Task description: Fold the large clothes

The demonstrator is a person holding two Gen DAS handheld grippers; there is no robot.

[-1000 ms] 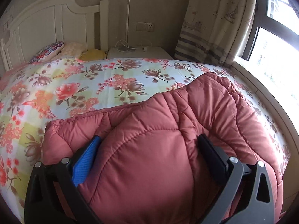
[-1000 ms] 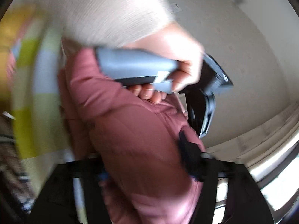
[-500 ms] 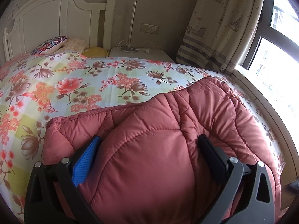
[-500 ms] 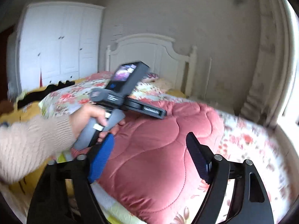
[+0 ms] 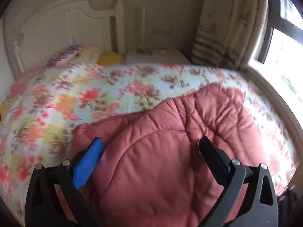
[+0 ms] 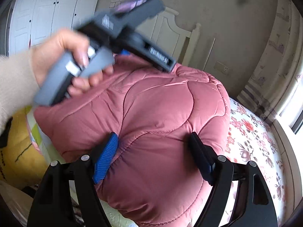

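A thick pink quilted coat [image 5: 208,113] lies bunched on the floral bedspread [image 5: 75,94]. My left gripper [image 5: 151,141] is shut on a fat fold of it, which bulges between the blue pad and the black finger. In the right wrist view the same coat [image 6: 161,98] fills my right gripper [image 6: 153,136]. Both pads dent the padding while the jaws are opening. A hand [image 6: 62,56] in a cream sleeve holds the left tool's grey body [image 6: 121,30] above the coat's far end, where its fingertips are hidden behind the fabric.
A white headboard [image 5: 56,34], pillows [image 5: 75,54] and a white nightstand [image 5: 155,56] stand at the bed's far end. A curtain [image 5: 227,28] and window [image 5: 284,56] are on the right. A white wardrobe [image 6: 47,13] and a yellow bag [image 6: 19,141] are to the left.
The right wrist view rolled from sideways to upright, and the coat now fills the right jaws more fully. The left gripper rose a little with its fold of coat.
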